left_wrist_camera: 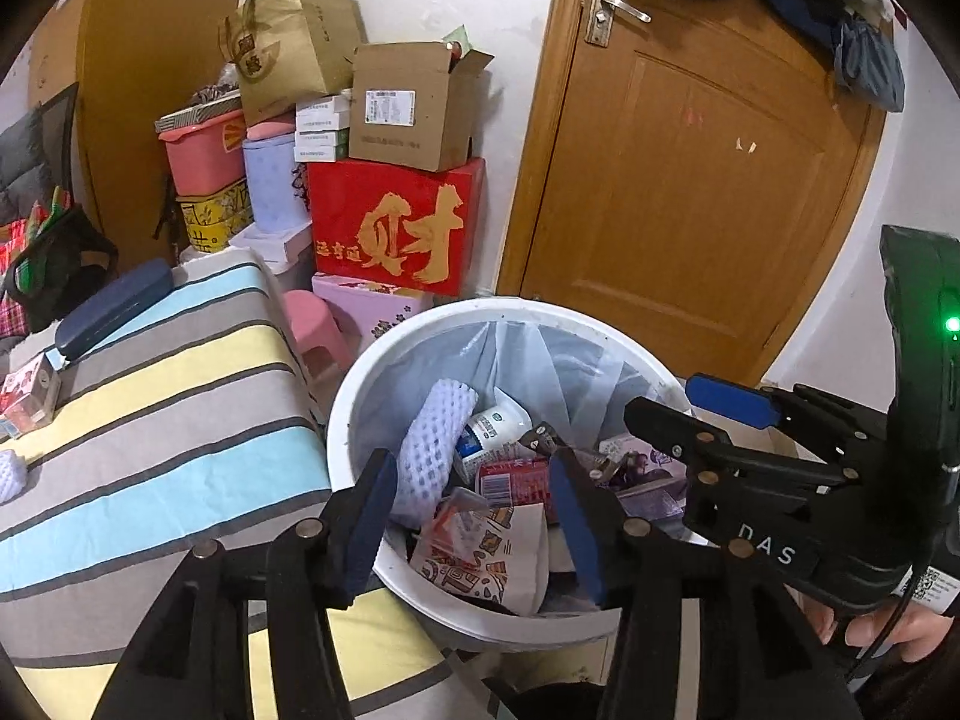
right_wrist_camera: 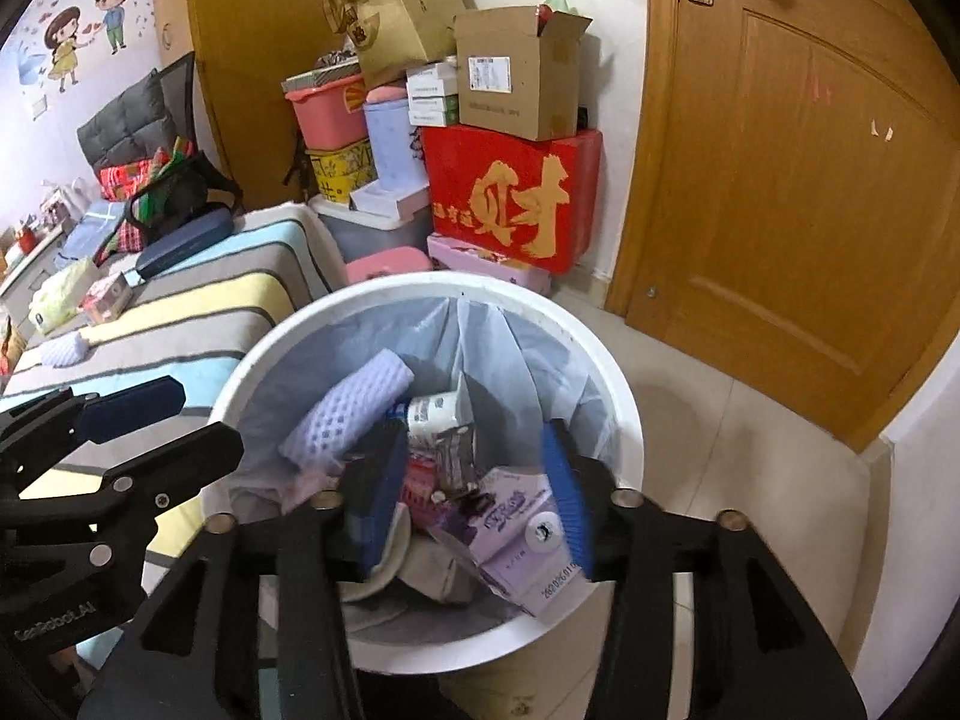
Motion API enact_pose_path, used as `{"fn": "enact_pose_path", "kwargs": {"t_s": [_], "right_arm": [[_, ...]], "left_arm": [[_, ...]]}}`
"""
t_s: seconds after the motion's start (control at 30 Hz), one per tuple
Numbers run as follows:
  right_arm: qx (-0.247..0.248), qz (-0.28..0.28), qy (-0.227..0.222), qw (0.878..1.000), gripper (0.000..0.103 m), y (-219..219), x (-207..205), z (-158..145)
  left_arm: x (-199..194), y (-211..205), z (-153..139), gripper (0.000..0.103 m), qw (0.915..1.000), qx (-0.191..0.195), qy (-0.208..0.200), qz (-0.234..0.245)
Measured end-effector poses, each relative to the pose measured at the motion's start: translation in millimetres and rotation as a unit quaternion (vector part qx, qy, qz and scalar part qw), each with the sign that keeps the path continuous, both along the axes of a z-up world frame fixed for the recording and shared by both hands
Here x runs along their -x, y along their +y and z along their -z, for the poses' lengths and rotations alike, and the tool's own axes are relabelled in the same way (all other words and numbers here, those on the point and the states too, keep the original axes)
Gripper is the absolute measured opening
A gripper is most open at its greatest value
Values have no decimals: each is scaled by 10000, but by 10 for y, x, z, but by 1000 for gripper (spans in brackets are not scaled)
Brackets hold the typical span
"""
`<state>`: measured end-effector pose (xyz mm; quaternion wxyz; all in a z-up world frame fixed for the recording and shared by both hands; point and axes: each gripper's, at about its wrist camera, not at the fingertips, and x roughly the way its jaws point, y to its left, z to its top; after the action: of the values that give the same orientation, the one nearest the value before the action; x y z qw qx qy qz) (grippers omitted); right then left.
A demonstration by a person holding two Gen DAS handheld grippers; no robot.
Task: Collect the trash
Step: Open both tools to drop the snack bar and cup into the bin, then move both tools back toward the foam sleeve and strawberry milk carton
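Note:
A white round trash bin with a pale liner stands on the floor beside a striped cover. Inside lie a white foam net sleeve, a small white bottle, a red pack, a purple pack and patterned paper. My left gripper hangs over the bin's near left side, open, its pads pressing on nothing. My right gripper hovers over the bin's right side, also open, with the purple pack lying loose below it.
On the striped cover lie a foam net piece, small boxes and a dark blue case. Stacked boxes, among them a red box, and a pink stool stand behind the bin. A wooden door is on the right.

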<state>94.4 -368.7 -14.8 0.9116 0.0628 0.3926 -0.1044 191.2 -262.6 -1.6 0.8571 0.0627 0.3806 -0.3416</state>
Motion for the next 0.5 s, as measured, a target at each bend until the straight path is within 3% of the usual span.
{"fn": "enact_pose_path", "kwargs": {"t_s": [0.5], "right_arm": [[-25,-158,-468,9988,50,187,40,-271]], "left_arm": [[49,481,-304,53,9987,161,-297,-376]]}}
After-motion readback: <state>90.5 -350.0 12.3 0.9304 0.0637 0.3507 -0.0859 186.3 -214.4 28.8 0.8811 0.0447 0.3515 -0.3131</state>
